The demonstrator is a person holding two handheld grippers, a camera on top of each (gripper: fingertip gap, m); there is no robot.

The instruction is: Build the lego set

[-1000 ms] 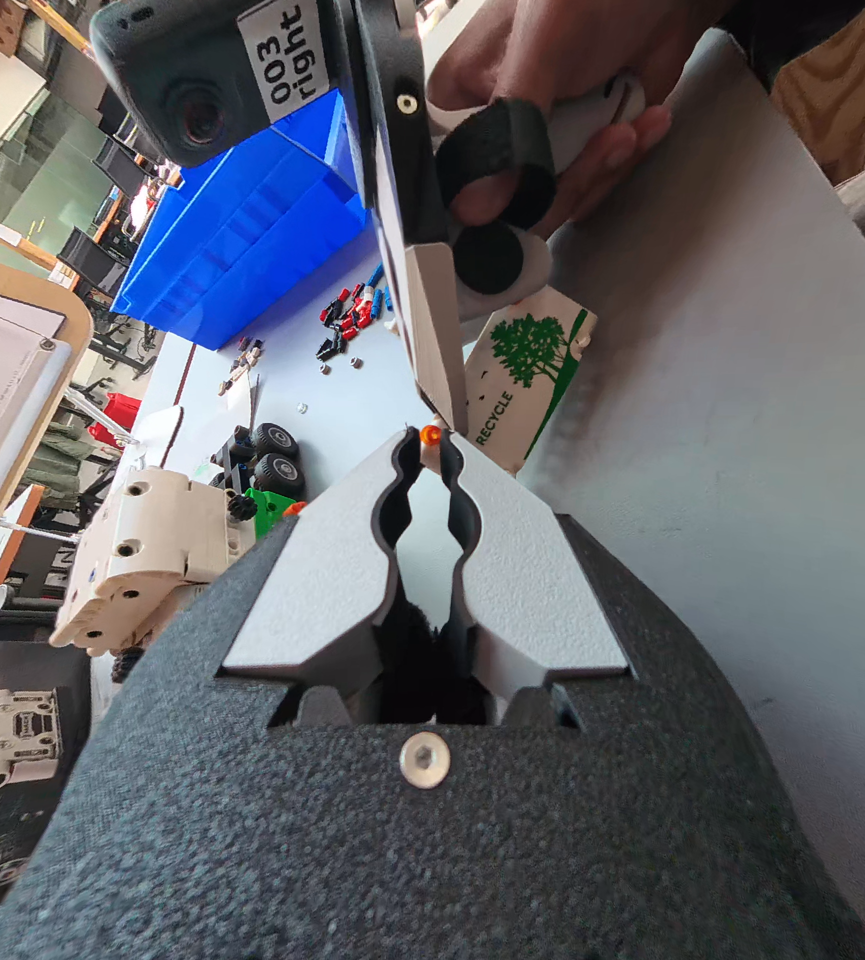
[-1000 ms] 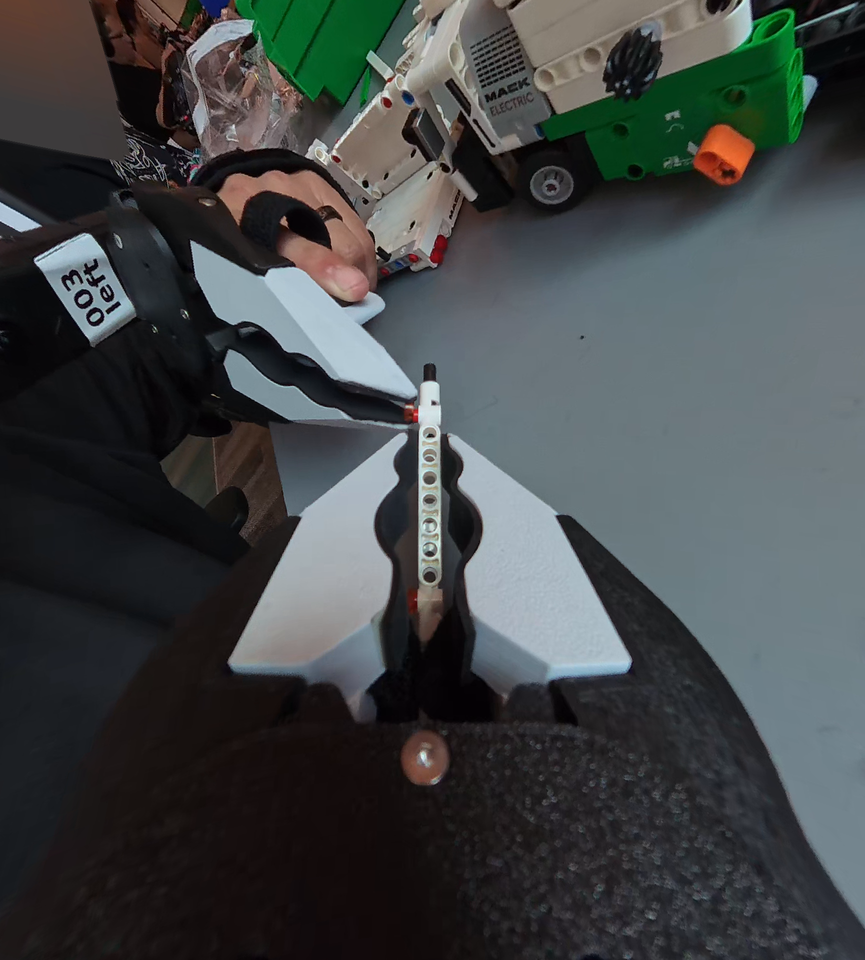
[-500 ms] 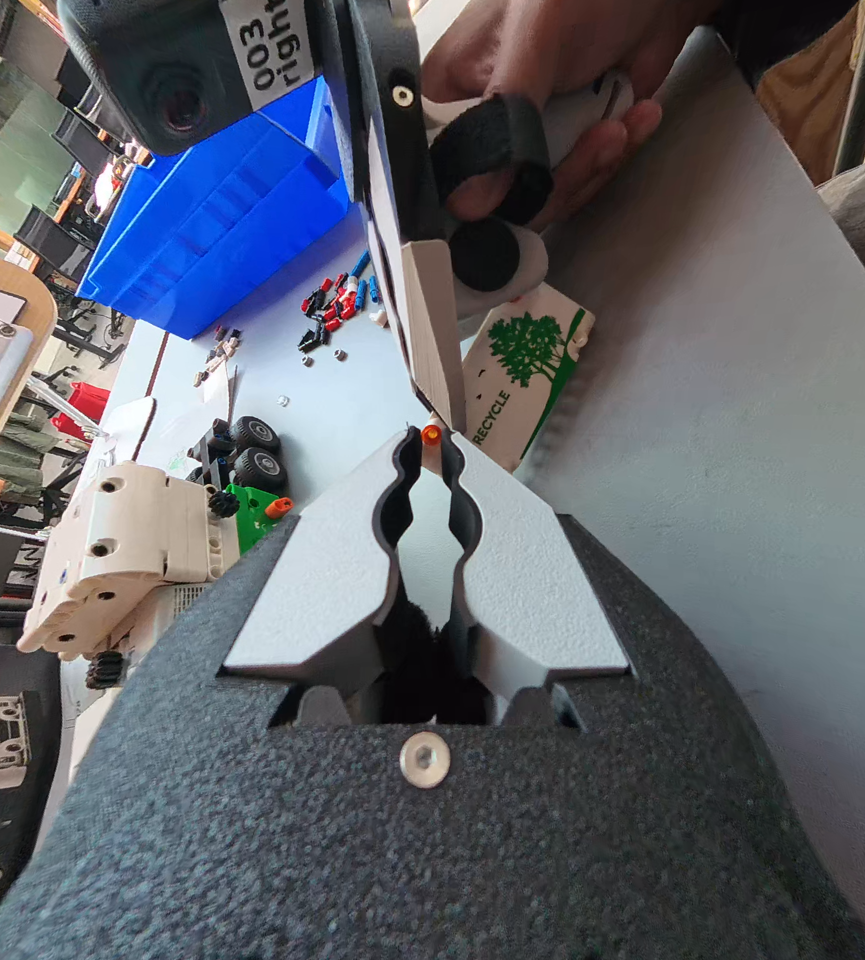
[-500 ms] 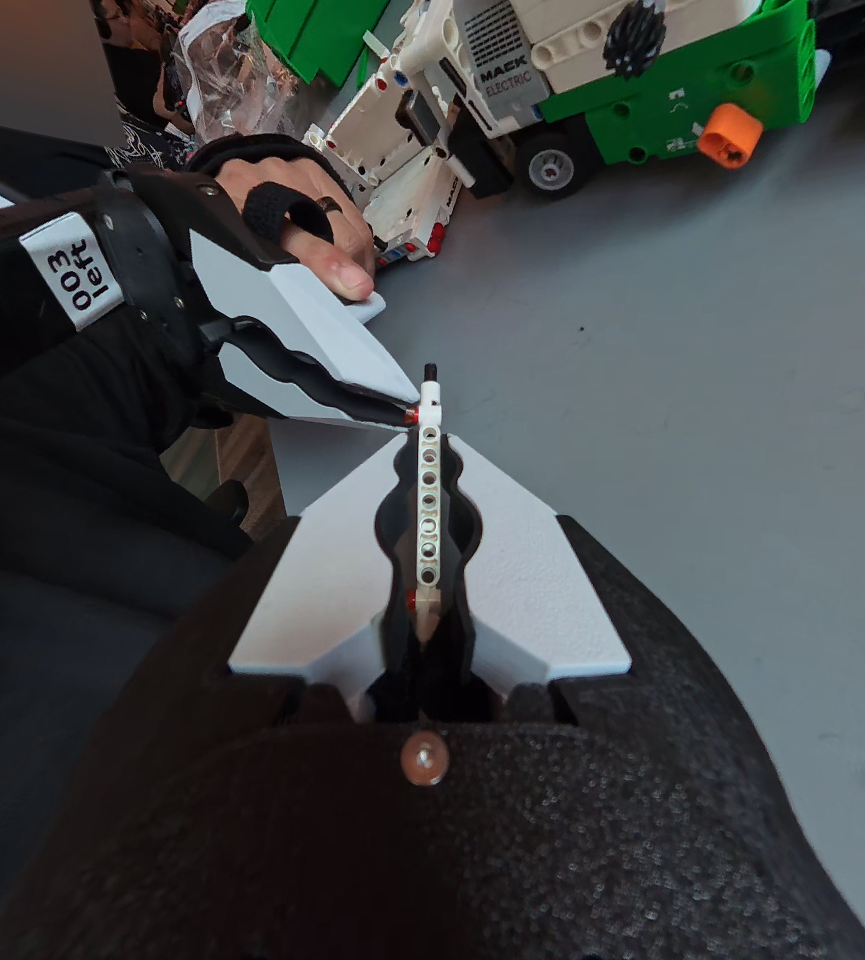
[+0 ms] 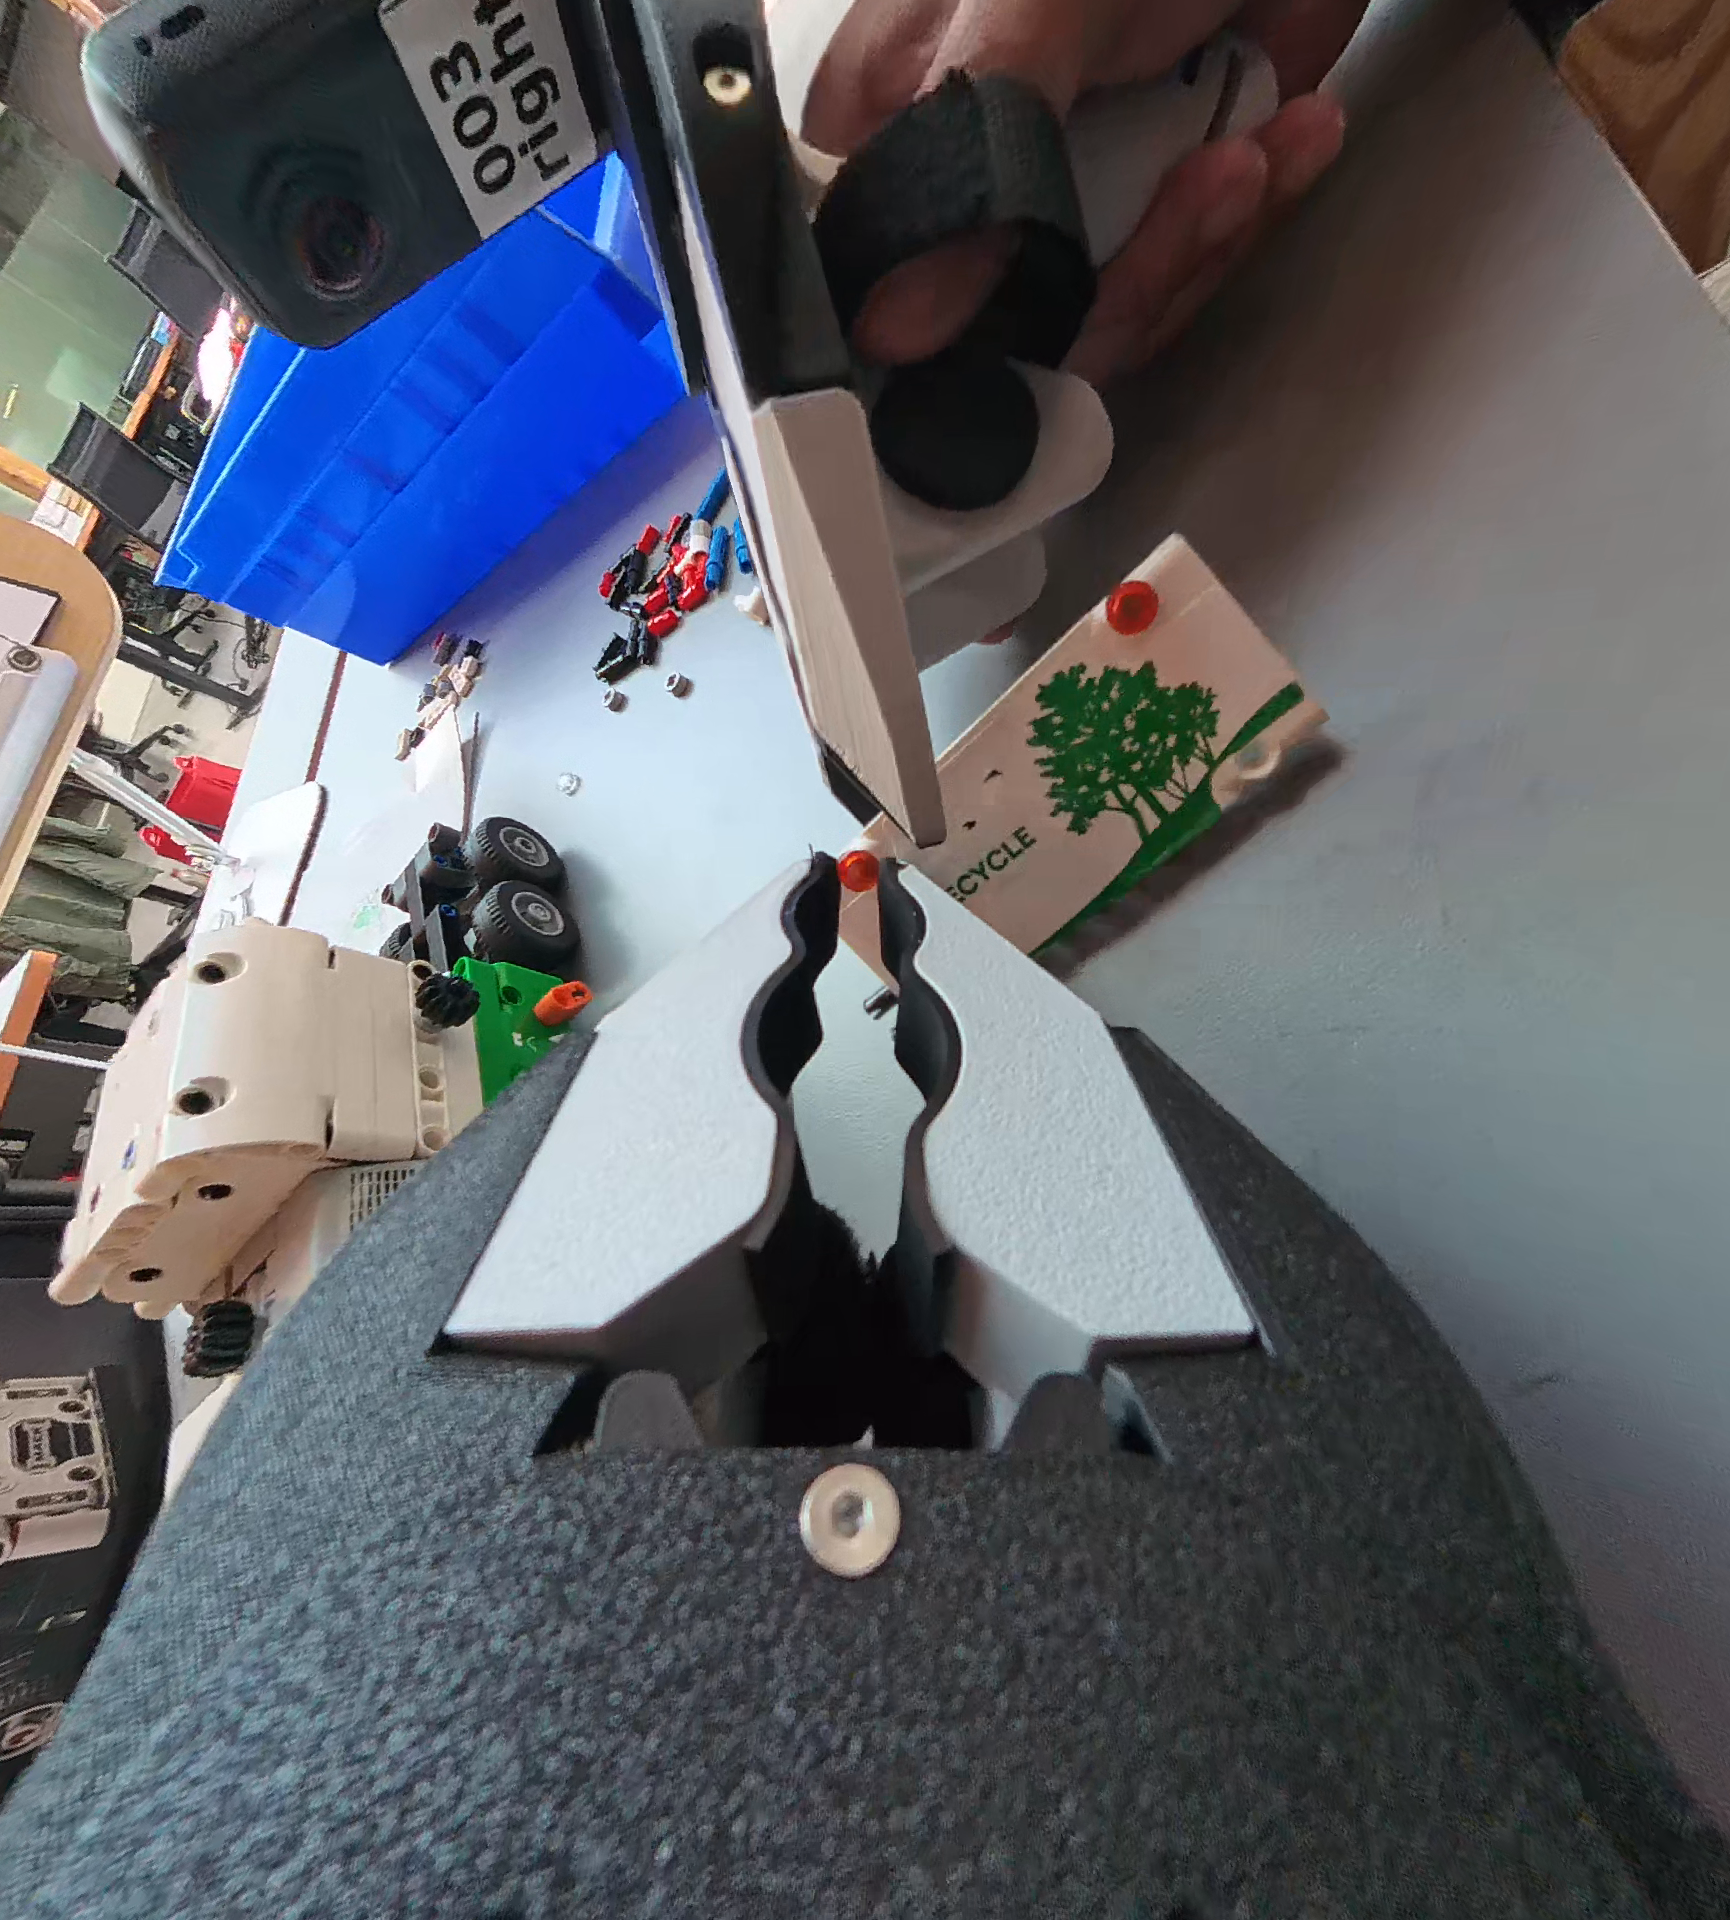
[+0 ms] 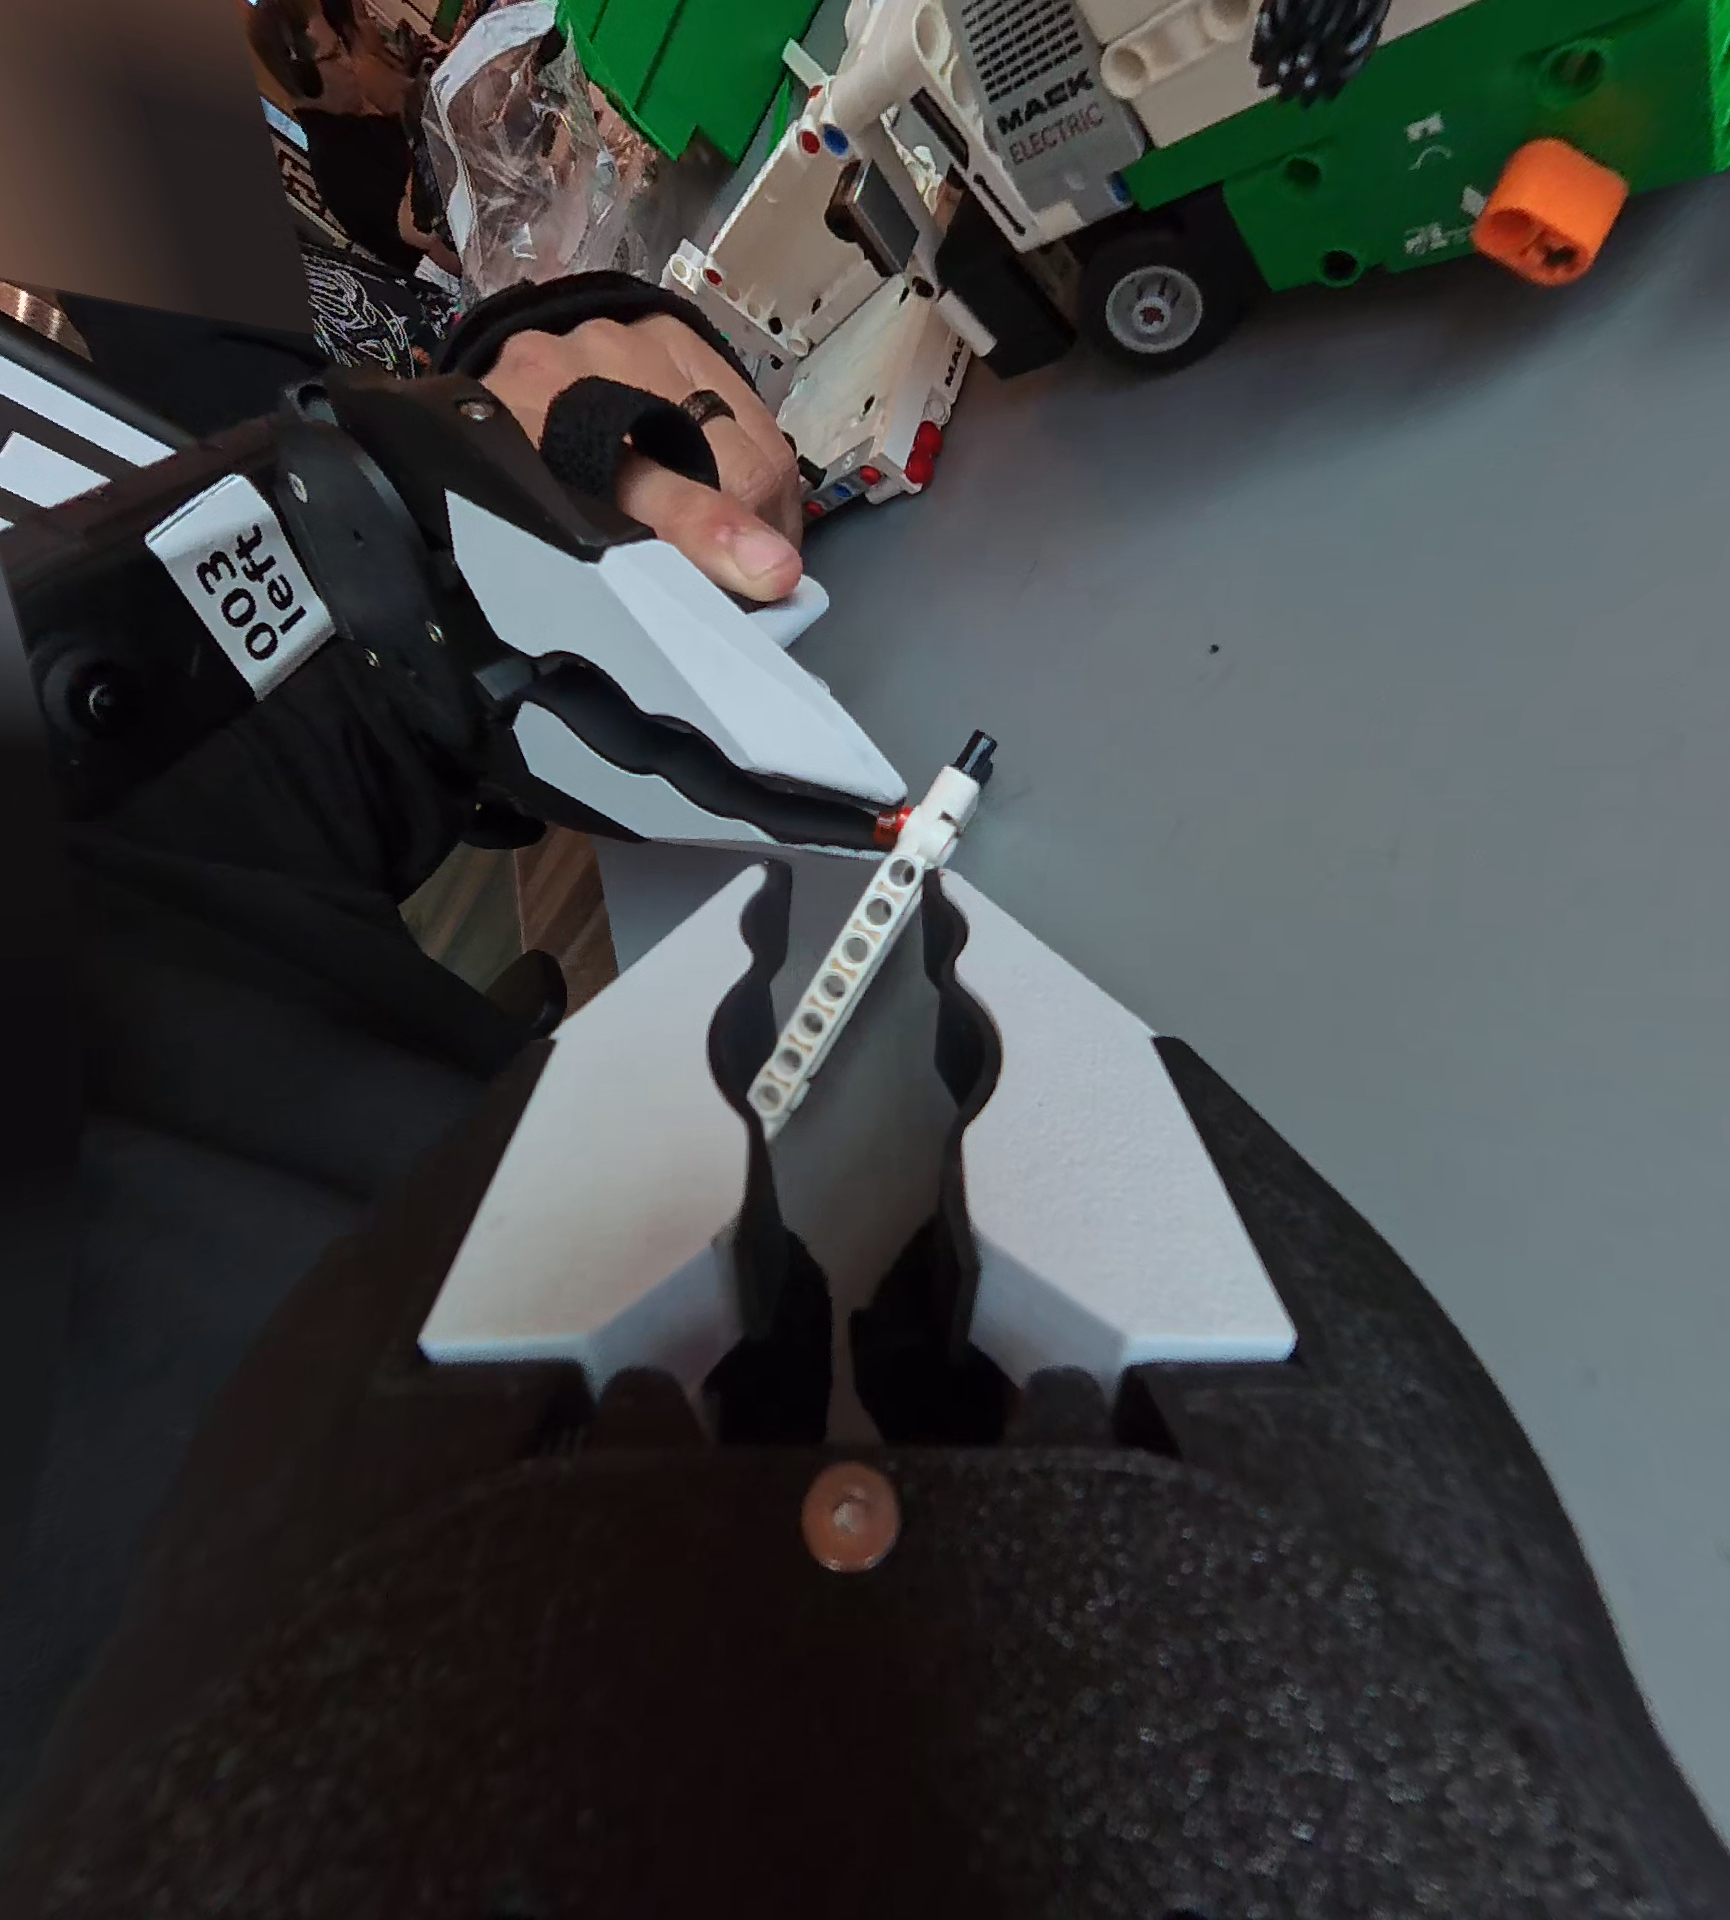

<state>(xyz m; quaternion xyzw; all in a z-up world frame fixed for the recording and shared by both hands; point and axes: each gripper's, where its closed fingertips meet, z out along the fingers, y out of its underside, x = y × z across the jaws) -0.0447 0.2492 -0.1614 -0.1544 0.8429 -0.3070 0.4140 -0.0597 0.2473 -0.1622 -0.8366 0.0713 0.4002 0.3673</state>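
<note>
On the grey tabletop (image 6: 1360, 727), the left hand-held gripper (image 6: 887, 826) pinches a red stud (image 6: 890, 826) on a white beam (image 6: 840, 987) lying slack between the right hand-held gripper's (image 6: 856, 883) open fingers.

A grey table top (image 5: 1463, 1039) is occupying most of both views and is catching soft daylight. A rounded wooden board (image 5: 61, 644) is standing at the left edge. Behind it, glazed partitions (image 5: 19, 312), possibly windows, are showing green.

Two hand-held grippers (image 5: 856, 868) (image 6: 856, 883), one blue bin (image 5: 425, 457), one perforated white beam (image 6: 845, 982). Two loose black wheels (image 5: 518, 883), one printed white panel (image 5: 1121, 769).
</note>
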